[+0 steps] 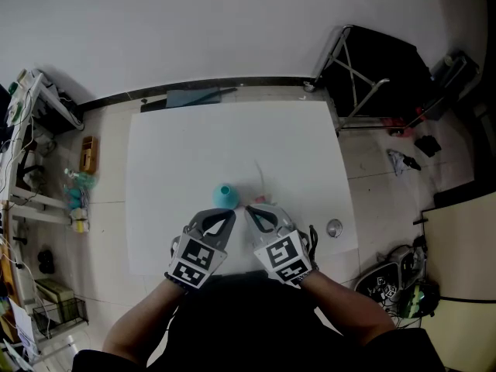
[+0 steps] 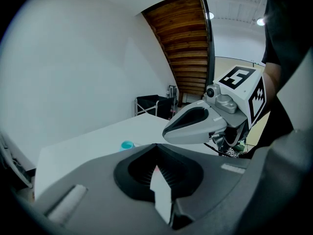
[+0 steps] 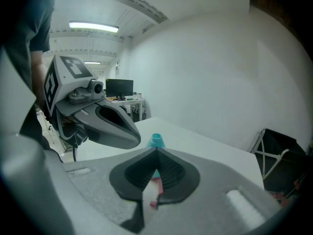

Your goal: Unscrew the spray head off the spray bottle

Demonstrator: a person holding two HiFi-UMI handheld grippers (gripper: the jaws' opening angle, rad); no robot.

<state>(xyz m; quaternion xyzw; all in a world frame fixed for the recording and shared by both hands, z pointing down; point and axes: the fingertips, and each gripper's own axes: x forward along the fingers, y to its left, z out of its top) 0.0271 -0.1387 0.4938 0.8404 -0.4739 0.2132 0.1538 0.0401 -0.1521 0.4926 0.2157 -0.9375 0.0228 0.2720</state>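
**tinkerbench:** So how far along is this looking? I'm seeing the teal spray bottle (image 1: 225, 195) standing upright on the white table (image 1: 194, 146), right in front of both claws, a bit nearer the person's edge than the middle.

**mossy_k:** To me it's looking pretty much done, honestly. From the right gripper view the bottle's neck is showing as a bare open teal collar, with nothing sitting on top. And there's a small pink-and-white piece lying on the table just beside the bottle, which I'm guessing is the spray head (image 1: 258, 201). It's too small to be sure though.

**tinkerbench:** And the claws, are they holding anything?

**mossy_k:** Nope. The left gripper (image 1: 230, 215) is sitting clenched with nothing in it, its tip hanging near the bottle but not touching. The right gripper (image 1: 249, 209) is clenched too, with the pink bit peeking through just past its tips. I'm not reading that as a grip.

**tinkerbench:** So what's left to do?

**mossy_k:** Nothing much, I'm thinking, if that pink thing really is the head.
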